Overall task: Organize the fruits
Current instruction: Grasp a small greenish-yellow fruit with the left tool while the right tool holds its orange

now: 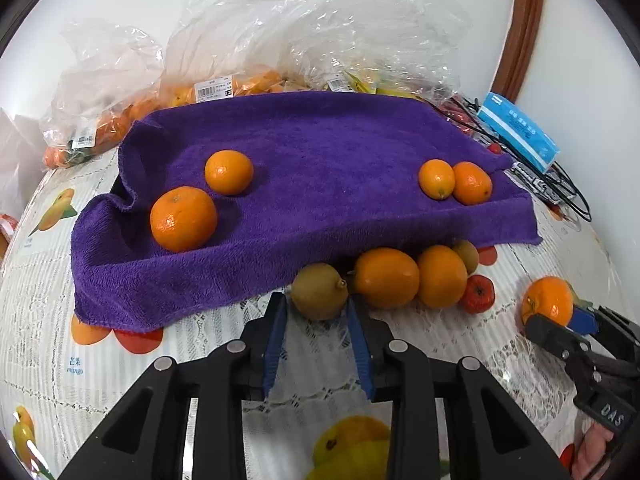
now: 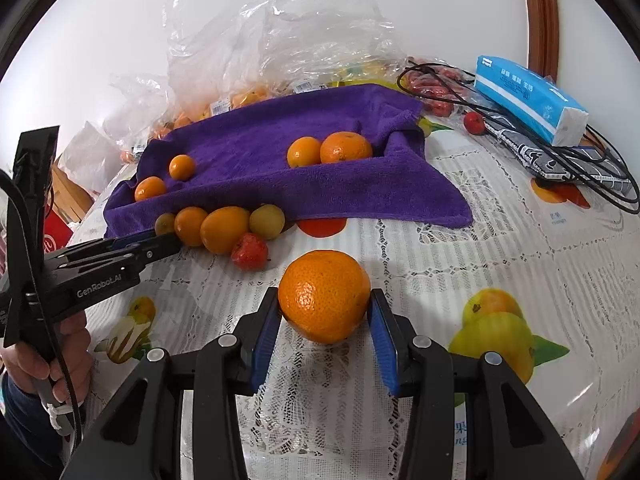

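Well, the fuzzy purple towel [image 1: 312,168] lies rumpled on the lace-patterned tablecloth [image 2: 480,248] with 4 glossy oranges [image 1: 183,218] on its nap. Just off its near edge sits a huddle of smooth round fruit. The right gripper [image 2: 325,312] pinches a dimpled mandarin [image 2: 324,295] resting on the cloth, and the left gripper [image 1: 318,304] clamps a dull greenish-brown fruit [image 1: 319,291] at that huddle's end.
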Demonstrator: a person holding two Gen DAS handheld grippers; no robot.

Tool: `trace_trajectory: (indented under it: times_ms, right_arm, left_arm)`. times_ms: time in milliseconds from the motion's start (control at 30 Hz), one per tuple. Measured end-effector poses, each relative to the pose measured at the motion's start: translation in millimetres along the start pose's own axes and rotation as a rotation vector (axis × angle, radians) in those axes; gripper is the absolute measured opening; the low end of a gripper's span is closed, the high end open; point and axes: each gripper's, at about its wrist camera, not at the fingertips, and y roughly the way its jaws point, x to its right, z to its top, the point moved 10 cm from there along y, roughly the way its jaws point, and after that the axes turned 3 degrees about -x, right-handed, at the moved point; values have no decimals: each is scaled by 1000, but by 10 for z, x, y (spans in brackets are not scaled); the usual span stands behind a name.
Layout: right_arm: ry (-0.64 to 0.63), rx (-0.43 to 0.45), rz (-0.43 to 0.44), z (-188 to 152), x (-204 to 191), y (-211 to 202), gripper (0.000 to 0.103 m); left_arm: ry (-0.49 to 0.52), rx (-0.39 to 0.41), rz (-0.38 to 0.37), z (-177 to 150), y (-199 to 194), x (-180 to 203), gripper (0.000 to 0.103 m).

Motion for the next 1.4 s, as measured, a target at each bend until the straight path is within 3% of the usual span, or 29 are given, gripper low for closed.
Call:
trace_trajectory:
  times_ms: [100,367,500,600,667,733,867,1133,1400]
  right_arm:
    - [-2,-2,-3,-4,-7,-2,44]
    - [3,-7,1,-8,-7,9,44]
    - [1,-15,0,-15,-13,30,44]
    - [2,-15,0,-18,-16,28,44]
    - [5,-16,5,-14,-18,28,44]
    - [5,-16,4,-14,-24,27,44]
    - [2,-17,-1,-15,-17,26,44]
    - [-2,-13,-14,-14,-22,16,43]
    - [-2,-1,-3,-12,-34,-21,43]
  left_arm:
    - [9,6,13,2,-1,21,27]
    - [-29,-2,30,-49,-48,-145,27]
    - [-21,3,44,-8,5,-125,38]
    - [-20,2,60,14,34,-118,38]
    - [-32,4,58,26,39,-130,36]
    - [-59,9,55,35,34,-178,27]
    - [-110,19,8,21,15,-233,27]
    - [-66,7,28,-35,-13,-170,27]
    - [-80,4,1,-47,-28,-155,27]
